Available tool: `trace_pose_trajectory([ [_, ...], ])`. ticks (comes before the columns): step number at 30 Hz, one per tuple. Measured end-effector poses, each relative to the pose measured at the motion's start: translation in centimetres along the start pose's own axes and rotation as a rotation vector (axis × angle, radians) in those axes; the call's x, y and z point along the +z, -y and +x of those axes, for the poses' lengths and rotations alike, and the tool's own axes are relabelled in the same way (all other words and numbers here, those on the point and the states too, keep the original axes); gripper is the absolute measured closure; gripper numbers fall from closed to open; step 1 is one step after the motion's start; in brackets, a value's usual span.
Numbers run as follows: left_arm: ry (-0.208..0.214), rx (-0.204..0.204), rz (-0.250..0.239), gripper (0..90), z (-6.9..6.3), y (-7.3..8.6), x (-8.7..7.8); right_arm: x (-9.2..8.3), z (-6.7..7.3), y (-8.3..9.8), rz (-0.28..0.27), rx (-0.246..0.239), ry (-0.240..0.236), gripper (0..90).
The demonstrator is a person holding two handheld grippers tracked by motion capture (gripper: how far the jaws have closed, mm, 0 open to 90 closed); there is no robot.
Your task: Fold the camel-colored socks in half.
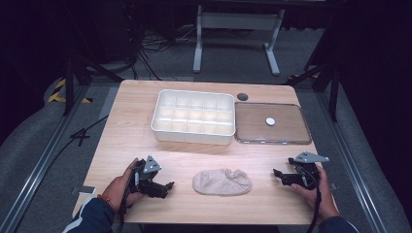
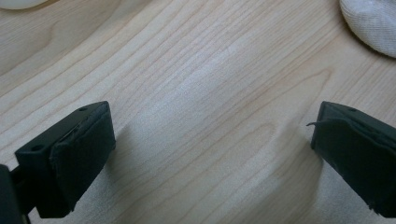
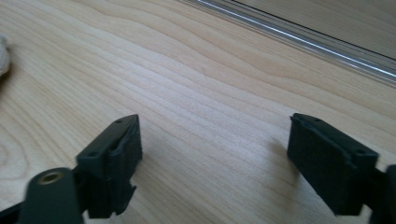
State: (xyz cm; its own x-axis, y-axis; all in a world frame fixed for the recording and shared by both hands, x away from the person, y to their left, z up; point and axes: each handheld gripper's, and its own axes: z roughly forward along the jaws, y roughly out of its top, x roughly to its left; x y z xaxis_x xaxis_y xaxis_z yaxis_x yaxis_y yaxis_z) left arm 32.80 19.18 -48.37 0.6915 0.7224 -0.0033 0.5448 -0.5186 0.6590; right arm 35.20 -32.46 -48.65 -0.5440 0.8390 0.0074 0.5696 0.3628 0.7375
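Note:
A beige sock [image 1: 222, 182] lies bunched on the wooden table [image 1: 136, 131] near its front edge, between my two grippers. My left gripper [image 1: 165, 187] rests on the table to the sock's left, jaws wide apart with bare wood between them; in the left gripper view [image 2: 212, 140] the sock's pale edge [image 2: 373, 23] sits at the top right. My right gripper [image 1: 278, 175] rests to the sock's right, open with nothing between its jaws [image 3: 215, 154]. The sock's tip [image 3: 3, 56] shows at the left edge of the right gripper view.
A white tray [image 1: 193, 128] with several compartments stands at the table's middle back. To its right lies a clear flat lid [image 1: 272, 141] with a small white disc [image 1: 270, 121] on it. A dark round hole [image 1: 242, 96] is behind them.

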Motion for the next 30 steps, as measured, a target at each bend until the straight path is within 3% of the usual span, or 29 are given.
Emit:
trace_pose_trajectory([
  [10, 0.022, 0.014, 0.0, 0.1, 0.4, 0.1, -0.1, 0.2, -0.2, -0.1, 0.002, 0.005, 0.009, 15.9],
  [17, 0.057, 0.048, -0.002, 0.0, 1.1, 0.1, 0.0, 0.2, -0.1, -0.1, 0.001, 0.014, 0.017, 16.2],
  [21, 0.057, 0.049, -0.003, 0.0, 1.1, 0.1, 0.0, 0.0, -0.1, -0.1, 0.003, -0.004, -0.008, 18.4],
  [24, 0.06, 0.052, -0.004, 0.2, 1.1, 0.2, -0.1, 0.0, -0.1, 0.0, -0.002, -0.019, -0.017, 21.6],
  [25, 0.057, 0.069, -0.001, 0.2, 1.3, 0.1, -0.1, -0.1, -0.1, 0.0, -0.002, -0.022, -0.017, 24.0],
  [30, 0.067, 0.073, -0.001, 0.0, 1.3, 0.2, -0.1, -0.5, 0.2, -0.2, -0.006, -0.038, -0.01, 38.5],
])
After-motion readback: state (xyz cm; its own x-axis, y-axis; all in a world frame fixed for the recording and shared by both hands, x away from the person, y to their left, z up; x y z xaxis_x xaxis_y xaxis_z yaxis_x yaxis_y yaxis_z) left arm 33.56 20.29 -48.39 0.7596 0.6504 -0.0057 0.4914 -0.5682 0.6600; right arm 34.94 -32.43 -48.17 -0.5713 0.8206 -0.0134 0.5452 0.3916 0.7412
